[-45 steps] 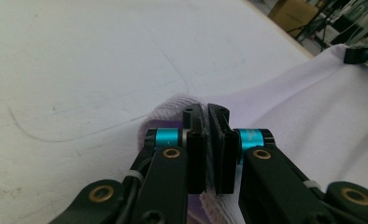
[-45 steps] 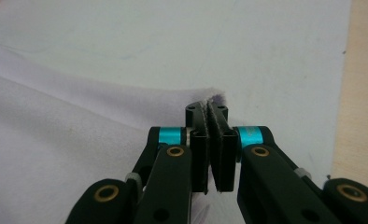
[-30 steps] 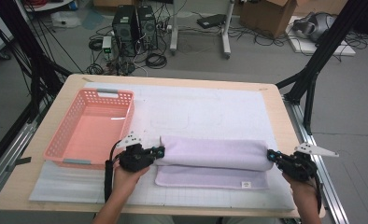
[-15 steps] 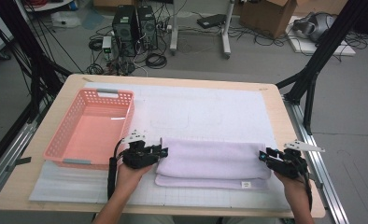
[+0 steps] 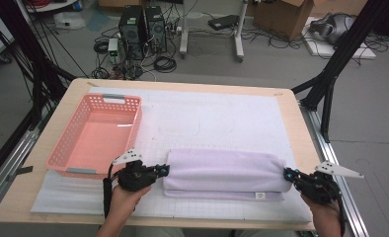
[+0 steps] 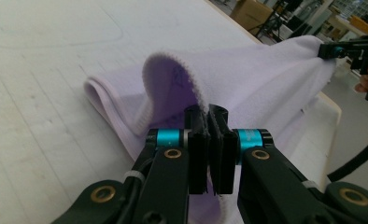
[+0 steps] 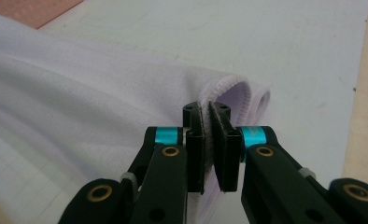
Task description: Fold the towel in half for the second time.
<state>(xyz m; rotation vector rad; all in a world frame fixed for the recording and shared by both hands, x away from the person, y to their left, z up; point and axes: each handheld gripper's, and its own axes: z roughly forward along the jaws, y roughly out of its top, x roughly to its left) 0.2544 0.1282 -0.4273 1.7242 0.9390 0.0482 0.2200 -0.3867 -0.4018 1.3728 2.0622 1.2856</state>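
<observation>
One folded lilac fleece towel (image 5: 224, 172) lies on the white gridded mat (image 5: 222, 118) that covers the pale wooden worktop (image 5: 291, 106), near the person's edge. Two hand-held grippers work on it, one at each short end. The left hand-held gripper (image 5: 164, 170) has its two black jaws pressed together on the towel's stitched hem at the left end, where the left gripper view shows the edge (image 6: 173, 70) lifted into a loop above the mat. The right hand-held gripper (image 5: 287, 174) has just been closing and now pinches the hem at the right end; the right gripper view shows the cloth (image 7: 102, 98) sandwiched between its pads. One empty salmon-pink perforated plastic basket (image 5: 133, 118) stands on the mat to the left, just beyond the left gripper, apart from the towel. Two hands (image 5: 126, 197) hold the grippers from the near side.
</observation>
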